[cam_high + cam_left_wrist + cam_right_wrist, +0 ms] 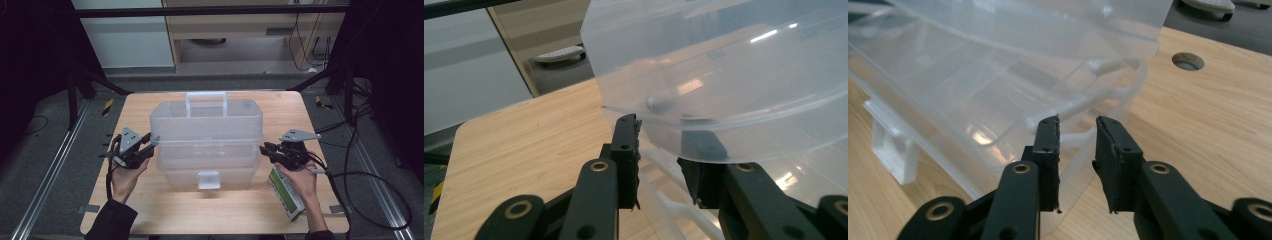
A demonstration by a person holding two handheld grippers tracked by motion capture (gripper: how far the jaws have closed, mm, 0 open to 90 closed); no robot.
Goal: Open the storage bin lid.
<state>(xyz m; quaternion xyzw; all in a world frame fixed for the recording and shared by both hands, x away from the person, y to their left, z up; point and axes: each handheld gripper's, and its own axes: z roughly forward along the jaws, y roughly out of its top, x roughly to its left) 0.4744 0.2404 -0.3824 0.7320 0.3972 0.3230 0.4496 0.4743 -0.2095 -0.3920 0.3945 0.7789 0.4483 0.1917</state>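
Clear storage box (206, 140) between both tongs. Left tongs (150, 141) clasp its left rim. Right tongs (265, 148), narrowly parted, empty, beside its right end.

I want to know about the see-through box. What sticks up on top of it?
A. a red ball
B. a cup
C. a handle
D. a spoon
C: a pale handle stands up from the lid of the clear plastic box in the high view.

We see a clear, frosty plastic box (206, 135) on our pale wood-grain table (150, 200). Our grippers are black, left (148, 142) and right (266, 150).
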